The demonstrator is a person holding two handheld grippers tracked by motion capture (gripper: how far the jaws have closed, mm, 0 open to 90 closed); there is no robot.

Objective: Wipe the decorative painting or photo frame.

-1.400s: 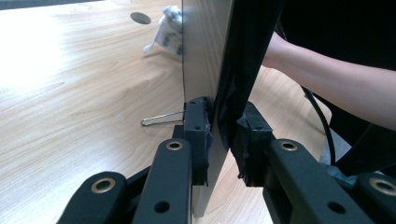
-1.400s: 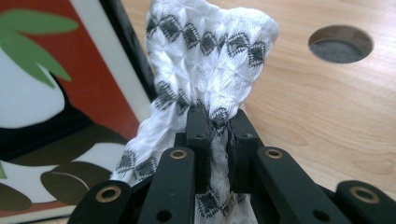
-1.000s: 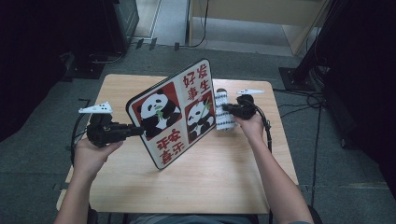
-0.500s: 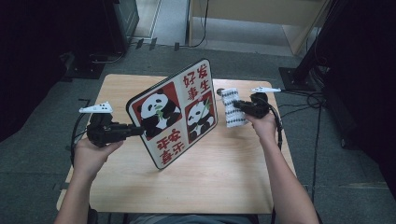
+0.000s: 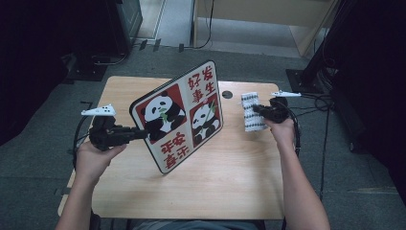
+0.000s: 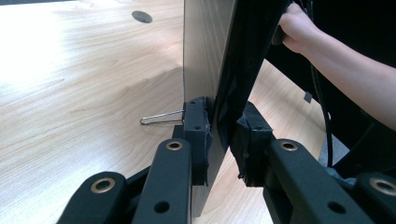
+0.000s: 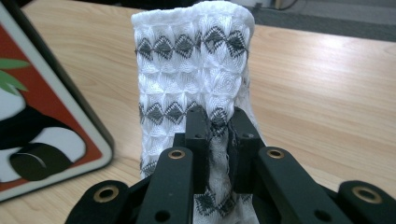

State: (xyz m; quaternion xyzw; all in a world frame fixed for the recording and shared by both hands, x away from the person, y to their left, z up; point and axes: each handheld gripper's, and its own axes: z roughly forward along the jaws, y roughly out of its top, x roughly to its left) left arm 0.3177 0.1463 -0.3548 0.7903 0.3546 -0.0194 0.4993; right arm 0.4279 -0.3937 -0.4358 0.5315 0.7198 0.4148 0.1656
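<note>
1. Left tool is clamped on the edge of the panda board, jaws nearly closed with the board's thin edge pinched between the pads; board stands tilted on its lower corner on the worktop
2. Left gripper view: both pads seat flat on the board, one each side; a small wire clip lies on the worktop just beside the near pad
3. Right tool is closed tight on the white patterned cloth, which sits to the right of the board, apart from it, over the worktop's far right area
4. Right gripper view: cloth bunches between the pads low down, most of it standing free above the grip; board corner shows at left
5. Step in hand, as I read it: wipe the board face with the cloth while the left tool braces it
6. To do it well: keep the left pinch firm and square, since the board balances on one corner and can pivot under side load
7. Bring the free cloth flat onto the printed face and press lightly toward the left tool so the push goes into the grip
8. Risk: cloth held by a narrow pinch may slip out if dragged hard, so use short strokes
</note>
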